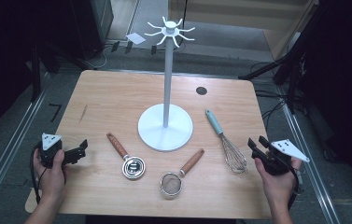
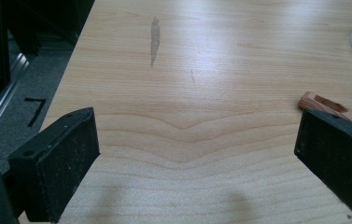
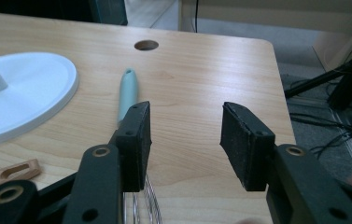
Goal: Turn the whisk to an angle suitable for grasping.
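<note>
A white hook stand [image 1: 165,70] rises from a round base [image 1: 152,133] at the table's middle. In front of it lie a wooden-handled metal measuring cup [image 1: 128,158], a wooden-handled strainer [image 1: 178,175] and a teal-handled whisk [image 1: 225,140]. My left gripper [image 1: 81,150] hovers at the table's left edge, open and empty [image 2: 197,154], and the cup's wooden handle [image 2: 327,105] lies just beyond its right jaw. My right gripper [image 1: 256,141] is at the right edge, open and empty [image 3: 185,140]. The whisk's teal handle [image 3: 128,91] lies ahead of its left jaw.
The wooden table [image 1: 108,93] has a round cable hole [image 1: 201,90] at the back right. Metal rails [image 1: 10,149] run along the floor on both sides. Dark stands and cables [image 1: 276,70] sit beyond the right edge. The stand's base [image 3: 24,88] lies left of the right gripper.
</note>
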`<state>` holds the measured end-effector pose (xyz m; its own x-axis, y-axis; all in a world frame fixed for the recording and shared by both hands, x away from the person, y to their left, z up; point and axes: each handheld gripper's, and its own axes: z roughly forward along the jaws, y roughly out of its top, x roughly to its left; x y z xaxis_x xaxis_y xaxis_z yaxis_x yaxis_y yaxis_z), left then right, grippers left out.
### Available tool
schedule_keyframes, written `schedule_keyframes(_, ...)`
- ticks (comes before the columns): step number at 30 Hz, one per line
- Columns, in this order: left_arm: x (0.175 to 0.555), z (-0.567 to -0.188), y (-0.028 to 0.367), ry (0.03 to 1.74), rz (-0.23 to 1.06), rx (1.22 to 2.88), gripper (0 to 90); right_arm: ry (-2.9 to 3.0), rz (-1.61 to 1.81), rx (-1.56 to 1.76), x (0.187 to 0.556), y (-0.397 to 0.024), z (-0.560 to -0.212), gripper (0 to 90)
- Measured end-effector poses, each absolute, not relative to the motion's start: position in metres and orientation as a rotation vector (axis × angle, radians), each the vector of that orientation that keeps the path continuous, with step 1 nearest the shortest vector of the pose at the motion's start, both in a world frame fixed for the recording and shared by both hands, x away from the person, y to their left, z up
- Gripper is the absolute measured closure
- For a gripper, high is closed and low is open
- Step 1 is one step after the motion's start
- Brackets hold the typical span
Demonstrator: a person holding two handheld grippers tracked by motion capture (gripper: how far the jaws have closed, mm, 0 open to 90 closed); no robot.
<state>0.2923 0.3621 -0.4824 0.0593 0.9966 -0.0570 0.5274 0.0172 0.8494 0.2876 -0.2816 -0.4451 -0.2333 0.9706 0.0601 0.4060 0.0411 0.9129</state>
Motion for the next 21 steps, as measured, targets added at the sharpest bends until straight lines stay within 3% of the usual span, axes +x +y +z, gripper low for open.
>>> schedule_keyframes(21,0.293,-0.483,0.361,1.553,0.811,1.614,0.3,2.217,0.876,1.526,0.371,-0.240,-0.419,64.6)
